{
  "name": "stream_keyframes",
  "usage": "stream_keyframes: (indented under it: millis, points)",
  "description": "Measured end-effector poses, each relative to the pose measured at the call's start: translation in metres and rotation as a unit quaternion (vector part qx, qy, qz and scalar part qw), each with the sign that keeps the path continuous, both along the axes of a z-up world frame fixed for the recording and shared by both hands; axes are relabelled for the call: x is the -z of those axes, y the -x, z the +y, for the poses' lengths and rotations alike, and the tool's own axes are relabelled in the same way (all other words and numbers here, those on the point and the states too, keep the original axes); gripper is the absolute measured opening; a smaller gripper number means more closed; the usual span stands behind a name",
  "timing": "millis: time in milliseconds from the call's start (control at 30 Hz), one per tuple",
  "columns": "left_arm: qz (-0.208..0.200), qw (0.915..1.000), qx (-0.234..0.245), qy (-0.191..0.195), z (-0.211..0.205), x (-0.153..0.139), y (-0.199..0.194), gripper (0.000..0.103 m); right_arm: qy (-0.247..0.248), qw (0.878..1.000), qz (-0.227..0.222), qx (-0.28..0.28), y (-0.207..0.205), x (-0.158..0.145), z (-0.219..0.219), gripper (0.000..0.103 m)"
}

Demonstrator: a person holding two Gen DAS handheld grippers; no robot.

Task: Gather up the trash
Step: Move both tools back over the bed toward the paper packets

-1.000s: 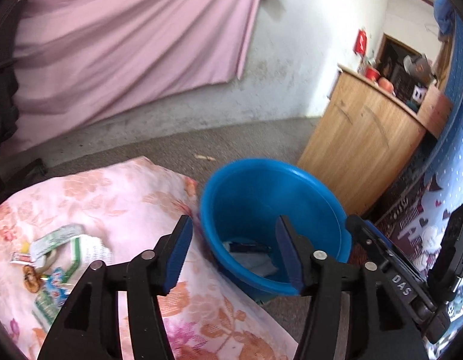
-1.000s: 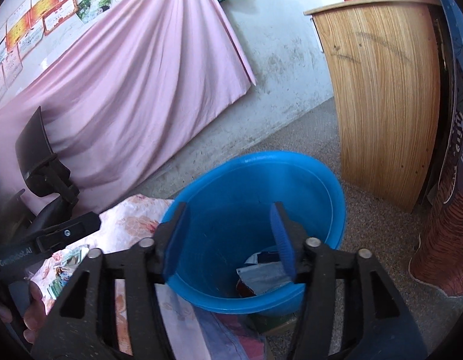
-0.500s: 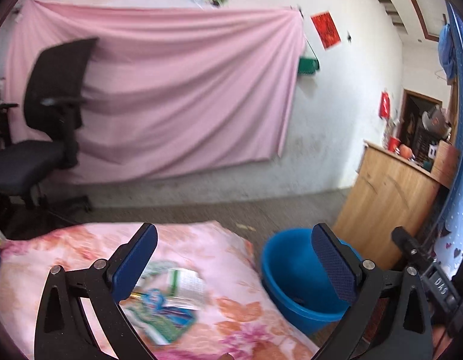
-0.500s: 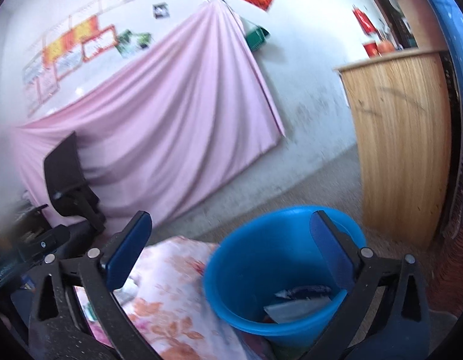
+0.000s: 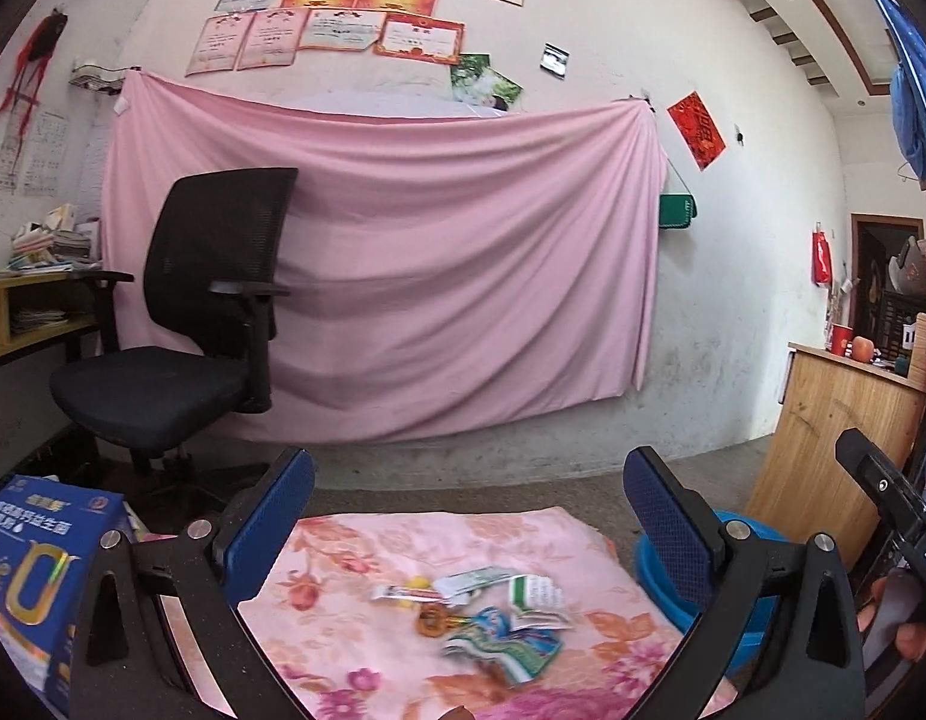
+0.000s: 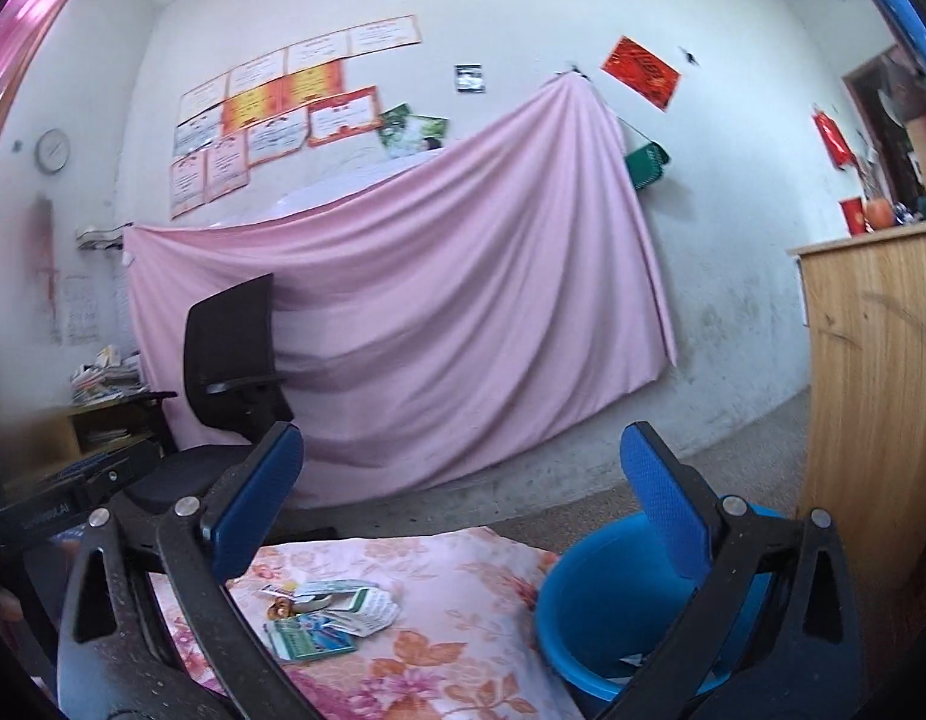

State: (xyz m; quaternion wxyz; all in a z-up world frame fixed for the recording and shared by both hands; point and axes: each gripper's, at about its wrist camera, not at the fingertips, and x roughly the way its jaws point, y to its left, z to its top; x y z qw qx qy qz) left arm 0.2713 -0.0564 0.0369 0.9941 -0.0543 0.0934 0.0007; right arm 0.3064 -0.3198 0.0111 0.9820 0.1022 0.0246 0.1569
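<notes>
Wrappers [image 5: 493,618] on floral cloth [image 5: 367,546] — blue basin [image 6: 589,594] beside

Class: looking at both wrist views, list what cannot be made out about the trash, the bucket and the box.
- Blue bucket contents: right wrist view, mostly hidden by its wall and the right hand-held gripper.
- Wrappers: left wrist view, print blurred, count unclear.
- Blue box: left wrist view, cut off by the edge.
</notes>
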Motion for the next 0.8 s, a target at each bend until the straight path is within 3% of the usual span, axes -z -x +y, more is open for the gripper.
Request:
stream_keyframes:
  millis: [200, 400, 633, 800]
  points:
    - [0.006, 0.9997, -0.025, -0.006, 0.029, 0.009, 0.014, 0.101, 0.037, 0.999, -0.006, -0.032, 0.001, 0.0, 0.037, 0.103]
    - [0.04, 0.9986, -0.032, -0.015, 0.047, 0.026, 0.014, 0.101, 0.062, 0.996, 0.026, -0.05, -0.01, 0.011, 0.064, 0.103]
    - [0.121, 0.9918, -0.025, -0.032, 0.052, 0.053, -0.016, 0.101, 0.098, 0.986, 0.123, -0.056, -0.047, 0.036, 0.082, 0.103]
    - [0.168, 0.9852, -0.014, -0.031, 0.053, 0.066, -0.039, 0.101, 0.094, 0.977, 0.185, -0.053, -0.069, 0.052, 0.08, 0.103]
